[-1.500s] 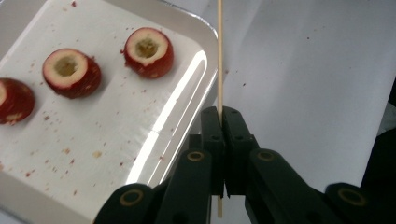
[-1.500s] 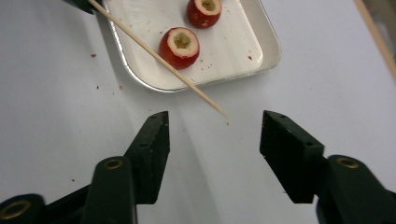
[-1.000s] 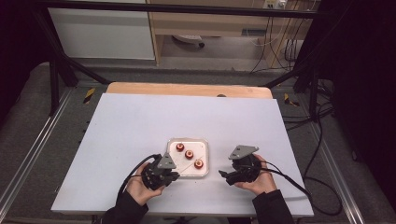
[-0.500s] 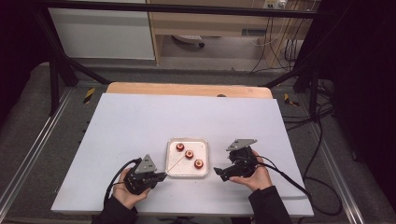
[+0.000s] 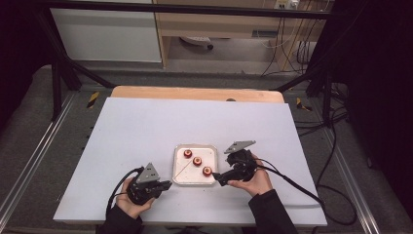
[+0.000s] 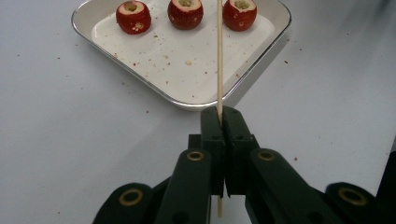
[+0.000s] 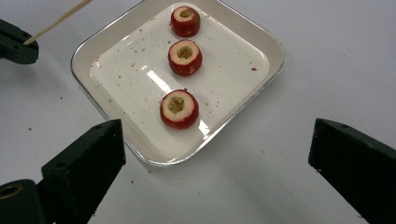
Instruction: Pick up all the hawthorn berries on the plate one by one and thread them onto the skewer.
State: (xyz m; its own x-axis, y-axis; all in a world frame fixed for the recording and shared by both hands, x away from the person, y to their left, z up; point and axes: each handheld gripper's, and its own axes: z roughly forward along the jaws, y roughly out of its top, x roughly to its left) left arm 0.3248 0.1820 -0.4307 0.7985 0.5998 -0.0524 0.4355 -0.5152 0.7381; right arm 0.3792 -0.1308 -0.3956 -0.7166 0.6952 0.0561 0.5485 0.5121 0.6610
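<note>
A white square tray (image 5: 195,178) (image 6: 177,70) (image 7: 135,88) holds three red cored fruits in a row (image 5: 197,161) (image 6: 185,12) (image 7: 185,57). My left gripper (image 5: 168,185) (image 6: 223,112) is shut on a thin wooden skewer (image 6: 219,56) (image 5: 182,169). The skewer reaches over the tray's near left corner toward the fruits. My right gripper (image 5: 216,178) (image 7: 217,128) stands at the tray's right corner, open wide. Its jaws have just been opening, with nothing gripped between them. The nearest fruit (image 7: 180,109) (image 5: 207,170) lies just ahead of them. In the right gripper view the left gripper (image 7: 14,44) shows with the skewer (image 7: 56,19).
The tray sits on a pale sheet over a wooden table (image 5: 195,92). Red crumbs are scattered in and around the tray. Black cables (image 5: 292,183) trail from both grippers. A dark metal frame (image 5: 58,78) and rails stand around the table.
My left gripper has drawn back left from the tray with the skewer in it. My right gripper has shifted slightly toward the tray and its jaws stand wider.
</note>
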